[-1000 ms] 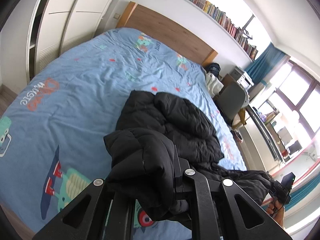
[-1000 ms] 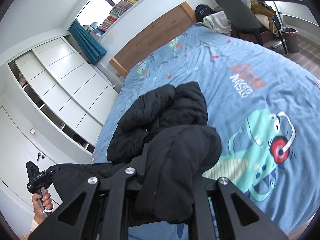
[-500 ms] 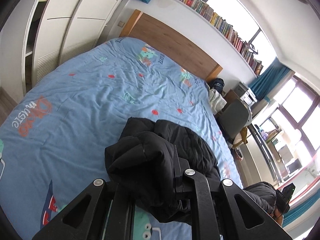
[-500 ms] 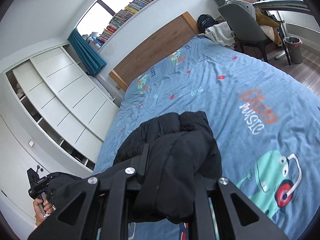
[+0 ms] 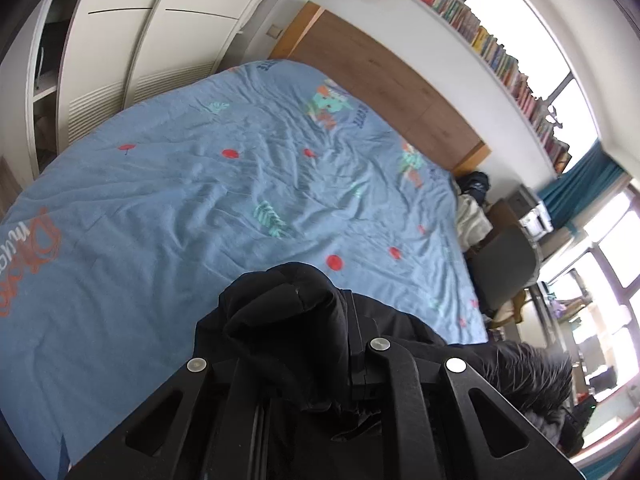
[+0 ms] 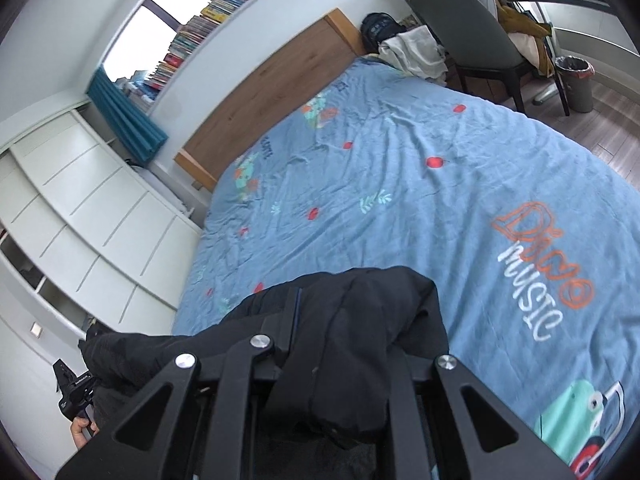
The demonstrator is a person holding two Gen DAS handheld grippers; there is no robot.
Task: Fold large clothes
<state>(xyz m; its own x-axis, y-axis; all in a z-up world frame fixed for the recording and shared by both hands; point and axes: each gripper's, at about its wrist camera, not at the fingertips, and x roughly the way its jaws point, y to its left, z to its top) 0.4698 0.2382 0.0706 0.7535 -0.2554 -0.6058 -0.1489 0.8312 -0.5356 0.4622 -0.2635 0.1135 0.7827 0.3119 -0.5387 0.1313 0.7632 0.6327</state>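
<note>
Change since a second ago: the black padded jacket (image 5: 288, 320) no longer lies spread over the bed; all of it now hangs bunched at the two grippers, and much more of the blue printed bedspread (image 5: 200, 208) shows bare ahead of both cameras.
Left gripper (image 5: 320, 344): jaws narrow, clamped on a thick fold of the jacket that bulges over and hides the fingertips. From the right wrist view it shows at the far left (image 6: 74, 394), gripped by a hand (image 6: 80, 428).
Jacket span: dark cloth stretches between the two grippers; a fur-trimmed edge (image 5: 532, 372) shows at the right of the left wrist view.
Right gripper (image 6: 340, 344): jaws narrow, clamped on another fold of the jacket (image 6: 360, 320), which drapes over them.
Edges, left: white wardrobe (image 5: 132, 40) runs along the left side of the bed, with a slim strip of floor between.
Edges, far: wooden headboard (image 6: 272, 92) against the wall, a shelf of books (image 5: 500, 56) above it.
Edges, right: grey chair (image 6: 460, 28) and a waste bin (image 6: 576, 80) stand on wooden floor just beside the bed's right edge.
Open room: the bedspread lies wrinkled and bare from the jacket to the headboard.
</note>
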